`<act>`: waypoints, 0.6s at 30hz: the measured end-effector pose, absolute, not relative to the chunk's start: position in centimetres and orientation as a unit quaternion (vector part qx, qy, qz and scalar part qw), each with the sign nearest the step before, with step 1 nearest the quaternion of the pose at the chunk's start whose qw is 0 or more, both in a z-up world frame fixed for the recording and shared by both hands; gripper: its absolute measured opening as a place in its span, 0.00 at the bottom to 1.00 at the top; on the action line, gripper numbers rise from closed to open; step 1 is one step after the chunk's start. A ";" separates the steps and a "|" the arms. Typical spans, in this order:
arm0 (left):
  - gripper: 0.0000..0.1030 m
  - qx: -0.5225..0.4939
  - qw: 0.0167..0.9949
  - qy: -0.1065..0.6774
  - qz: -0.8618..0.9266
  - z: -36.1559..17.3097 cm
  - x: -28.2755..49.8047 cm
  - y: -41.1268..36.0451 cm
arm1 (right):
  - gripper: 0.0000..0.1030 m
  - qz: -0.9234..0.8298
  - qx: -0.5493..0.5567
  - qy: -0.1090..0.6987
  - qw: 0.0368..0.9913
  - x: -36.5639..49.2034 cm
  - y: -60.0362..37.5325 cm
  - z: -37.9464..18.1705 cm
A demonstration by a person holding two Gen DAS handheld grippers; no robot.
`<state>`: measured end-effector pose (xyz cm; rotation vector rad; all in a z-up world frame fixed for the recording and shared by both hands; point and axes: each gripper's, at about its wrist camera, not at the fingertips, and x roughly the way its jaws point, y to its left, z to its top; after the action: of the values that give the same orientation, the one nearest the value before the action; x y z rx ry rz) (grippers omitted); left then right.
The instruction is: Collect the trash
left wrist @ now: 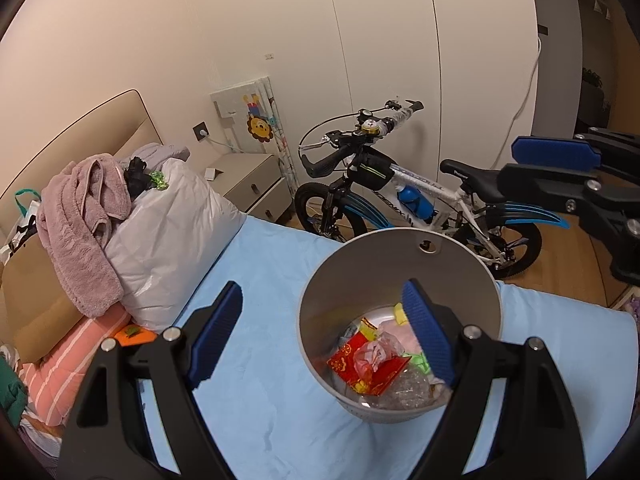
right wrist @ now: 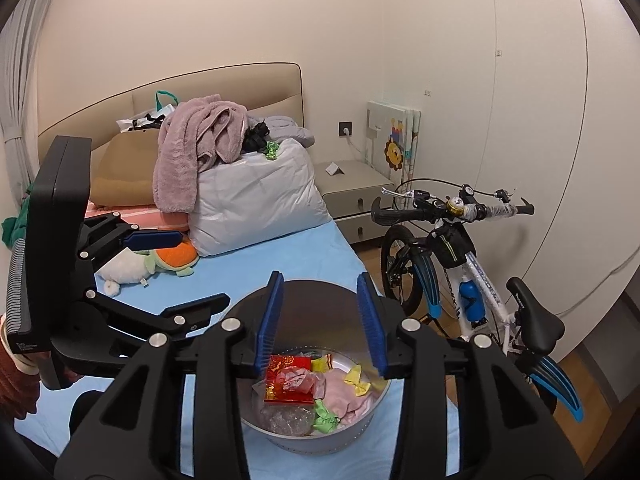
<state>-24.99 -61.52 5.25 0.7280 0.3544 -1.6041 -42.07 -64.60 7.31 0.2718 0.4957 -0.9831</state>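
Both grippers are hanging empty above the bin (right wrist: 304, 436) of wrappers on the bed (left wrist: 272, 264): left gripper (left wrist: 320, 336) spread wide, right gripper (right wrist: 322, 320) spread narrower.

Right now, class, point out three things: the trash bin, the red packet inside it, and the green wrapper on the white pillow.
Bin (left wrist: 320, 304), left wrist view, inner grey wall.
Red packet (right wrist: 280, 364), right wrist view, upper left corner.
Green wrapper (right wrist: 271, 149), right wrist view, its middle.

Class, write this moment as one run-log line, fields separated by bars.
left hand-held gripper open, empty | right hand-held gripper open, empty | bin on bed, holding wrappers | green wrapper on pillow
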 end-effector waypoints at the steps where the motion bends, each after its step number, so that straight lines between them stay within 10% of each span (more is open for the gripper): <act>1: 0.80 0.316 0.625 0.156 -0.697 5.2 -24.7 -61.3 | 0.39 -0.465 0.127 0.235 0.844 -41.9 -64.4 7.3; 18: 0.80 0.284 0.738 0.208 -0.575 2.5 -13.6 -49.5 | 0.80 -0.392 0.092 0.267 0.876 -30.7 -57.9 3.8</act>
<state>-13.55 -49.52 2.50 0.6241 0.4559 -1.2628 -30.74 -57.95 3.83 0.1923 0.5570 -0.8179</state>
